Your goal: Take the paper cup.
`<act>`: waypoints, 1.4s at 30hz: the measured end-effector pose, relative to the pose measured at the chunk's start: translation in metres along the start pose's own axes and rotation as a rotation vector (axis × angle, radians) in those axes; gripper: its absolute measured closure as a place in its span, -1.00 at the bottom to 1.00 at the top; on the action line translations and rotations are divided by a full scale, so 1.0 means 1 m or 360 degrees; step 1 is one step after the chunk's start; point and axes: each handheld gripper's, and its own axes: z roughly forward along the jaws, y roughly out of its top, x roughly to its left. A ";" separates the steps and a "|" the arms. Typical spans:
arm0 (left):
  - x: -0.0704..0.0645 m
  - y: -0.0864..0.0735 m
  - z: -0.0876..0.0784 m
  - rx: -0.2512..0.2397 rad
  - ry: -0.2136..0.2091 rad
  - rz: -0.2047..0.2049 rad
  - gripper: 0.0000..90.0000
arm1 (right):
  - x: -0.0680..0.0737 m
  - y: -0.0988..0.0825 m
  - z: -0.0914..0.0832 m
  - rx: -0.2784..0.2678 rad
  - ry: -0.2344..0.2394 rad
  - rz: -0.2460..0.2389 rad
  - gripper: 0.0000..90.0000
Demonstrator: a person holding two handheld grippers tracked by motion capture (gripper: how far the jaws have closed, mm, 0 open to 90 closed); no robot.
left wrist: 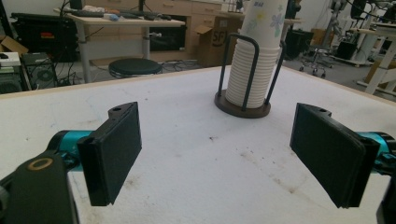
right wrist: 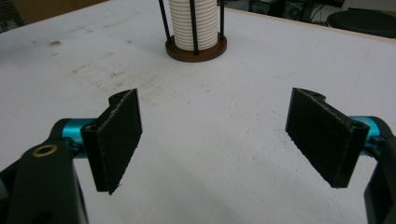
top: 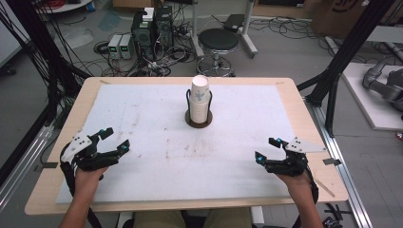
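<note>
While both hands rest near the front edge of the white table cover (top: pixel 157 156), the left gripper (top: pixel 114 140) and the right gripper (top: pixel 266 149) hold their jaws spread wide with nothing between them. Well apart from both, toward the far middle of the table, a stack of paper cups (top: pixel 200 97) stands upright in a dark wire holder (top: pixel 198 121) on a round base. Its top cup carries a pale flower print and a small line of writing too blurred to read. A cardboard box (left wrist: pixel 211 41) behind shows printed letters, only partly legible.
</note>
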 end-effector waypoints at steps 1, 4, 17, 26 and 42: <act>0.000 0.000 0.000 0.0000 0.0000 0.0000 -0.63 | 0.000 0.000 0.000 0.0003 0.0000 -0.0008 -0.58; 0.000 0.000 0.000 0.0003 -0.0008 -0.0005 -0.63 | 0.000 0.000 0.000 0.0007 0.0000 0.0001 -0.58; -0.002 -0.002 0.004 0.0011 -0.0023 0.0004 -0.64 | -0.003 -0.001 -0.001 -0.0010 0.0015 0.0012 -0.58; -0.005 -0.001 0.000 0.0021 -0.0036 0.0018 -0.64 | -0.002 0.005 -0.002 -0.0040 0.0009 0.0065 -0.58; -0.006 -0.003 0.002 0.0030 -0.0066 0.0004 -0.64 | 0.010 0.064 0.020 -0.0082 0.0136 -0.0038 -0.58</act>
